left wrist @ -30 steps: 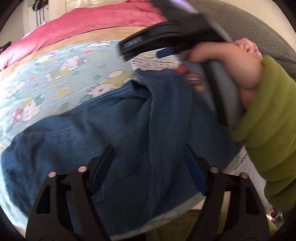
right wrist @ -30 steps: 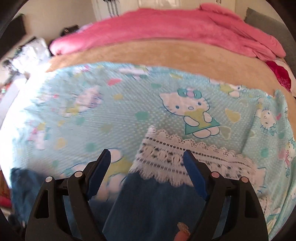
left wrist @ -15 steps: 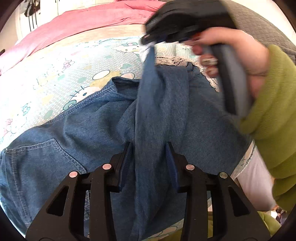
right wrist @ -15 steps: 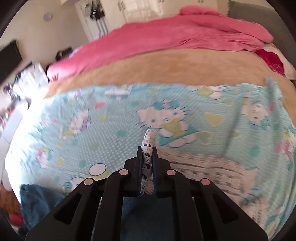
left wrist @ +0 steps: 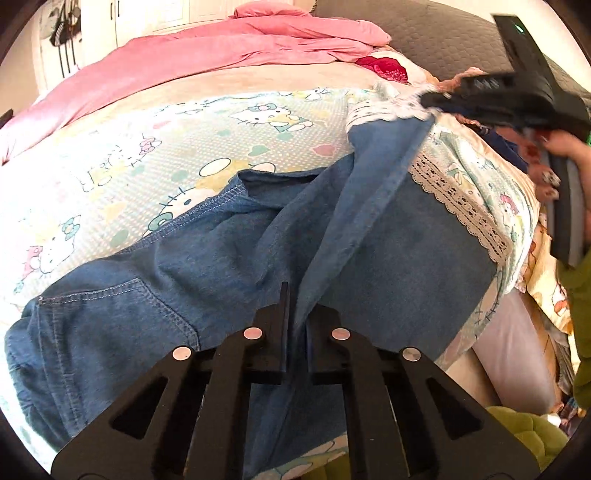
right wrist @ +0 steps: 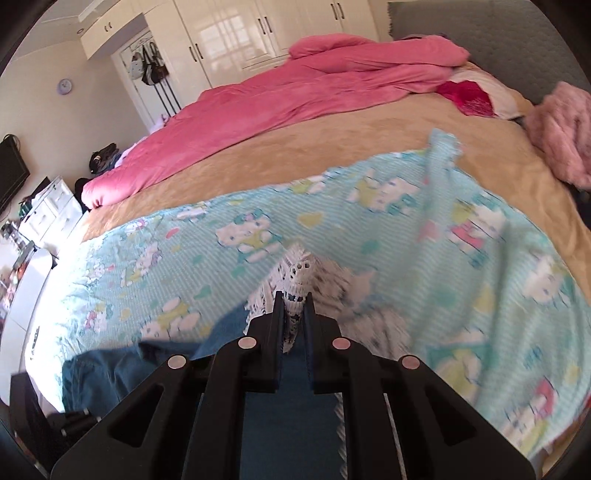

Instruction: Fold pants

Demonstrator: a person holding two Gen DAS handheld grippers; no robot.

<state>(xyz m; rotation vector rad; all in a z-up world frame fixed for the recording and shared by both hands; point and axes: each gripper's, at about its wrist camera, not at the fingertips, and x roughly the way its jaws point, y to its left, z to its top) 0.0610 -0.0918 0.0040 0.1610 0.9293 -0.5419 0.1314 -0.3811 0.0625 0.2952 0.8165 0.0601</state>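
Blue denim pants (left wrist: 184, 266) with white lace hems lie spread over a cartoon-cat blanket (left wrist: 177, 147) on the bed, back pocket at the lower left. My left gripper (left wrist: 295, 295) is closing tight on a raised ridge of denim near the middle of the pants. My right gripper (left wrist: 428, 101), held in a hand (left wrist: 565, 147) at the upper right, is shut on the lace hem (right wrist: 301, 264) of one leg and lifts it off the bed. In the right wrist view its jaws (right wrist: 294, 299) pinch the lace. The other leg's lace hem (left wrist: 458, 206) lies flat near the bed edge.
A pink duvet (right wrist: 295, 96) is bunched along the far side of the bed over a tan cover (right wrist: 332, 147). A fluffy pink item (right wrist: 561, 129) and a grey headboard (left wrist: 424, 33) are at the right. A green sleeve (left wrist: 583, 295) hangs by the bed edge; wardrobes (right wrist: 258, 33) stand behind.
Both grippers went from open to shut. The left closed on a denim ridge. The right pinched the lace hem and carried that leg up and to the right.
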